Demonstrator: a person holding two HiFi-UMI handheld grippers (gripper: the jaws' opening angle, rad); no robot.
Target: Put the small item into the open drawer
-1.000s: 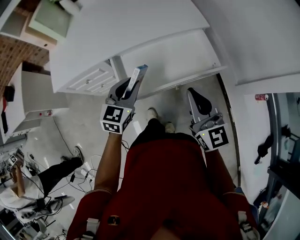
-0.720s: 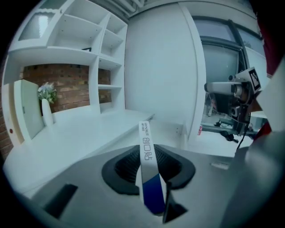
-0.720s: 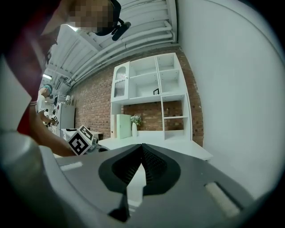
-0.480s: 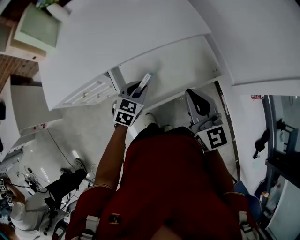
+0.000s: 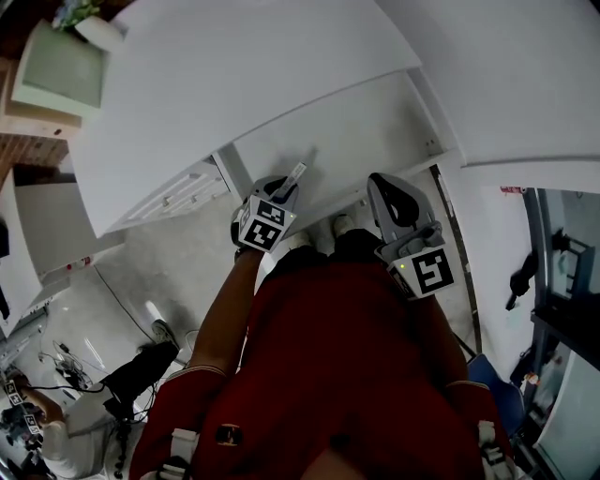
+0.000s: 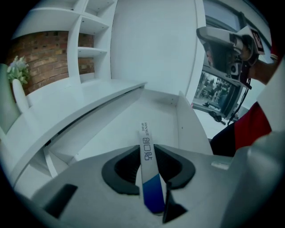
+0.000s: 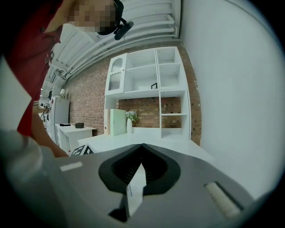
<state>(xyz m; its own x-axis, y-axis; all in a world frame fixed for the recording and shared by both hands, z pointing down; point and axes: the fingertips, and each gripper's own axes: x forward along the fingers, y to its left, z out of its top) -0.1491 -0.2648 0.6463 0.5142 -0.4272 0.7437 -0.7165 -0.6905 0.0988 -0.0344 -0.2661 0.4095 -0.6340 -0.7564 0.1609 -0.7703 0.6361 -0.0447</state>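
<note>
Carry-in step: left gripper (image 5: 279,190) pinching slim blue-and-white plaster box (image 6: 149,171) above the open white drawer (image 5: 361,127), right gripper (image 5: 389,192) pressed together, empty; next, probably lower box inside and release.

A white desk (image 5: 234,84) carries a green box (image 5: 56,70) and a vase (image 5: 98,28) side by side at its far left corner. Its drawer (image 5: 356,127) stands open at the near edge. Shoes (image 5: 300,242) stand on the grey floor (image 5: 159,253) below.
</note>
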